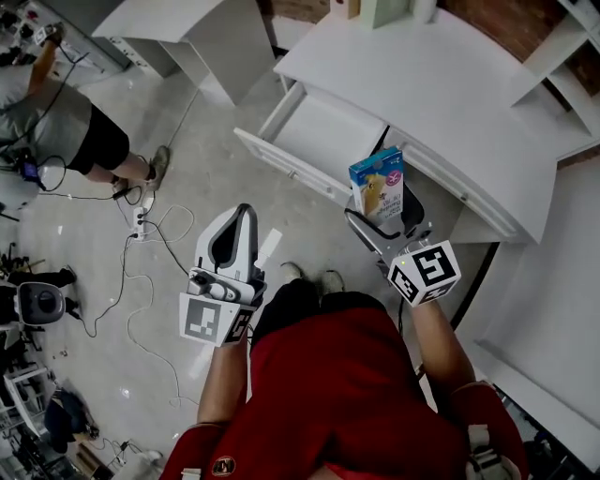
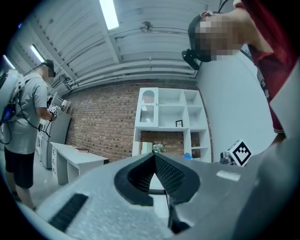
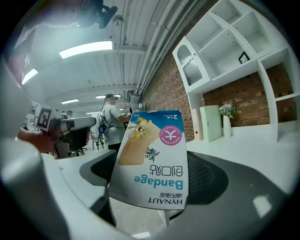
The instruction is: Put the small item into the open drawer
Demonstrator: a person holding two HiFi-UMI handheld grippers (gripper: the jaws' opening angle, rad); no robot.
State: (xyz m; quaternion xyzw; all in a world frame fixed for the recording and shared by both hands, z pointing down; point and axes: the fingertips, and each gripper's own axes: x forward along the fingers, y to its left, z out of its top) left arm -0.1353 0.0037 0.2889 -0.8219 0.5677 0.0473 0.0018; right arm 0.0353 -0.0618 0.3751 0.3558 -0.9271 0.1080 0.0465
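A small blue and white bandage box (image 1: 377,184) (image 3: 151,154) is held upright in my right gripper (image 1: 380,214) (image 3: 154,173), whose jaws are shut on it. It hangs over the floor just in front of the open white drawer (image 1: 319,136) of the white desk (image 1: 450,103). The drawer looks bare inside. My left gripper (image 1: 234,246) (image 2: 153,174) is lower left of the drawer, over the floor, with its jaws shut and nothing between them.
A second white desk (image 1: 187,28) stands at the back left. A person (image 1: 56,122) stands at the far left among floor cables (image 1: 141,272). White shelving (image 1: 572,66) rises at the right. My own feet (image 1: 309,277) are below the drawer.
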